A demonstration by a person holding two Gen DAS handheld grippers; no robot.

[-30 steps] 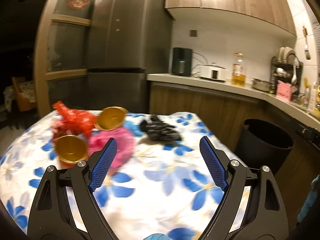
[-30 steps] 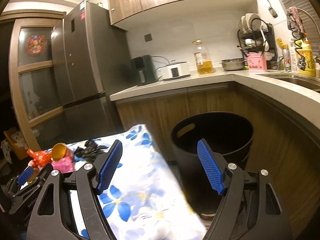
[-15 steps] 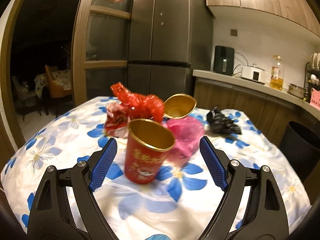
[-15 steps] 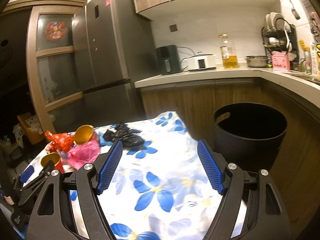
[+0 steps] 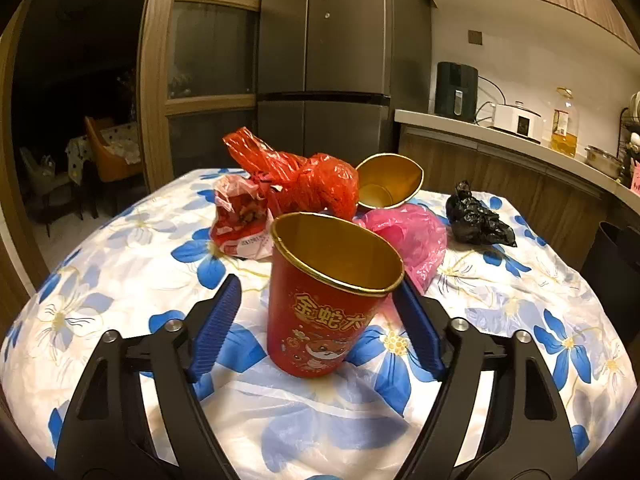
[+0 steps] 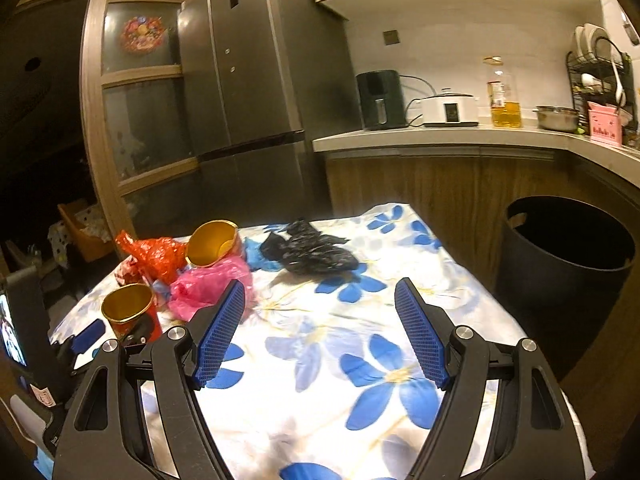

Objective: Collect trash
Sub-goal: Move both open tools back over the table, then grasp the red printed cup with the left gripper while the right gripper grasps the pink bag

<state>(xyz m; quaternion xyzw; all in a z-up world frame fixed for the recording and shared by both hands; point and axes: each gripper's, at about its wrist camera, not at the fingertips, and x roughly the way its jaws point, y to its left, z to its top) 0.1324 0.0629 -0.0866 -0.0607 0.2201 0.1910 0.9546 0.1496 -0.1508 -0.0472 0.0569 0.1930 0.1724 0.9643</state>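
A red paper cup (image 5: 324, 320) with a gold lining stands upright on the flowered tablecloth (image 5: 120, 280). It sits between the jaws of my left gripper (image 5: 318, 282), which are closing; the left pad still shows a gap to the cup wall. From the right wrist view the same cup (image 6: 130, 310) stands at the far left. Behind it lie a second gold-lined cup (image 5: 388, 182) on its side, a red plastic bag (image 5: 304, 184), a pink bag (image 5: 416, 236), a red wrapper (image 5: 236, 224) and a crumpled black bag (image 5: 476, 220). My right gripper (image 6: 320, 284) is open over bare cloth, with the black bag (image 6: 308, 250) ahead.
A black round bin (image 6: 560, 256) stands on the floor right of the table, against the wooden counter (image 6: 440, 136). A tall grey fridge (image 6: 248, 80) and a glazed door stand behind the table. The counter carries appliances, an oil bottle and a dish rack.
My left gripper has swung left and moved up to the red cup, which now stands between narrower jaws. The right view has turned from the bin toward the table and the trash.
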